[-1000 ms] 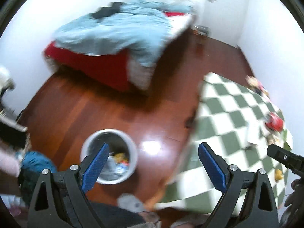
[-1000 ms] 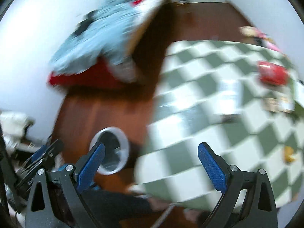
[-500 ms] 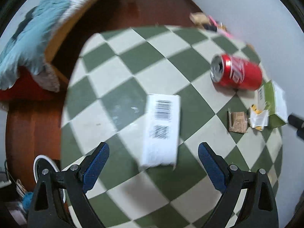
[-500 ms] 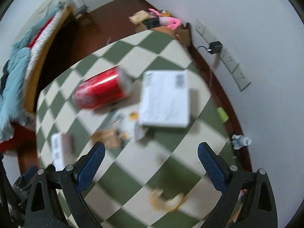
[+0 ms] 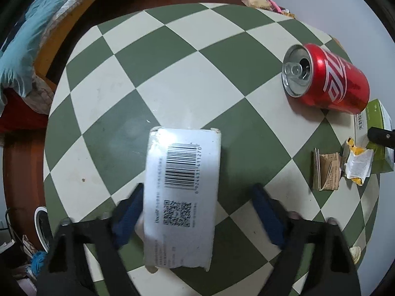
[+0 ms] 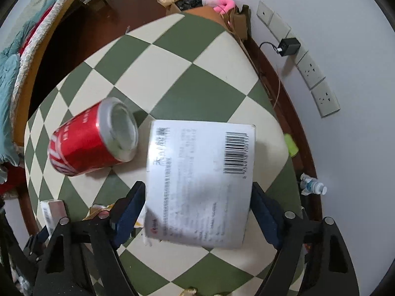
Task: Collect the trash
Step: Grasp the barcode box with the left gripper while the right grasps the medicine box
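- Our left claw (image 5: 195,212) points down, its jaws closing around a narrow white box (image 5: 181,194) lying flat on the checkered table (image 5: 153,74); neither pad presses it yet.
- Our right claw (image 6: 197,212) is closing around a wider white box (image 6: 200,182), pads nearly touching its edges.
- A red can (image 6: 91,138) lies on its side just beside that box.

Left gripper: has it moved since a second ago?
Yes. The left gripper swung from above the bin on the wood floor to over the checkered table, and now straddles the white barcode box, jaws closing.
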`<state>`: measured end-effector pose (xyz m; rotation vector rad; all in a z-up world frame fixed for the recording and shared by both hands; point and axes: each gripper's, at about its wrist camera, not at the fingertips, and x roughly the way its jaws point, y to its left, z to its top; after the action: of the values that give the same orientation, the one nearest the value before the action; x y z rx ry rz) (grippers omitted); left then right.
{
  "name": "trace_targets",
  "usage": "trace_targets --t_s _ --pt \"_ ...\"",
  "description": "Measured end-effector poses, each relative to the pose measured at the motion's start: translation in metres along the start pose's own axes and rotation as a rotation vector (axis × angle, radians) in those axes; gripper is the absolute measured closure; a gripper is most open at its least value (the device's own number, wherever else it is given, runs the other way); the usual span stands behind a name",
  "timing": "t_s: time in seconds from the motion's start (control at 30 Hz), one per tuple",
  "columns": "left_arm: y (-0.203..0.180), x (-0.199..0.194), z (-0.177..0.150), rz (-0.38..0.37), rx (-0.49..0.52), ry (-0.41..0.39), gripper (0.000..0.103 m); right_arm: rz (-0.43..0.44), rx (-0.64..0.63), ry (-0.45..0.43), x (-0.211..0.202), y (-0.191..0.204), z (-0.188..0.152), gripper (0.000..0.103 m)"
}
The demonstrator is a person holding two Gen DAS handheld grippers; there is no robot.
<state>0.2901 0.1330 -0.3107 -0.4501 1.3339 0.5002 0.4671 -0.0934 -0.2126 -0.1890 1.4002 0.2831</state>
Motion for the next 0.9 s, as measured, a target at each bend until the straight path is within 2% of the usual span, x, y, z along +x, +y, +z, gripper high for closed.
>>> trace_targets --t_s 0.07,0.1,0.17,0.33,0.57,0.77,0.9 --pt "0.002 -0.001 0.001 0.0 0.007 -0.013 0.033 0.006 0.011 0.009 0.007 -0.003 0.002 0.025" --pt "0.001 -0.002 0.002 -0.001 0.008 -0.017 0.04 0.01 0.013 0.006 0.009 -0.004 0.002 0.025" --pt "0.0 -0.006 0.003 0.0 0.013 -0.03 0.06 0.011 0.01 0.002 0.01 -0.004 0.002 0.026" --pt "-0.003 -0.02 0.005 0.015 0.034 -0.073 0.061 0.002 0.0 -0.039 0.001 -0.004 -0.001 0.03" --pt "0.003 -0.073 -0.011 0.004 0.036 -0.183 0.061 0.018 -0.06 -0.147 -0.046 0.007 -0.021 0.03" --pt "0.014 -0.113 -0.022 -0.042 0.013 -0.269 0.061 0.088 -0.128 -0.223 -0.094 0.036 -0.056 0.031" --pt "0.037 -0.146 -0.035 -0.062 -0.009 -0.332 0.061 0.157 -0.185 -0.257 -0.122 0.068 -0.087 0.031"
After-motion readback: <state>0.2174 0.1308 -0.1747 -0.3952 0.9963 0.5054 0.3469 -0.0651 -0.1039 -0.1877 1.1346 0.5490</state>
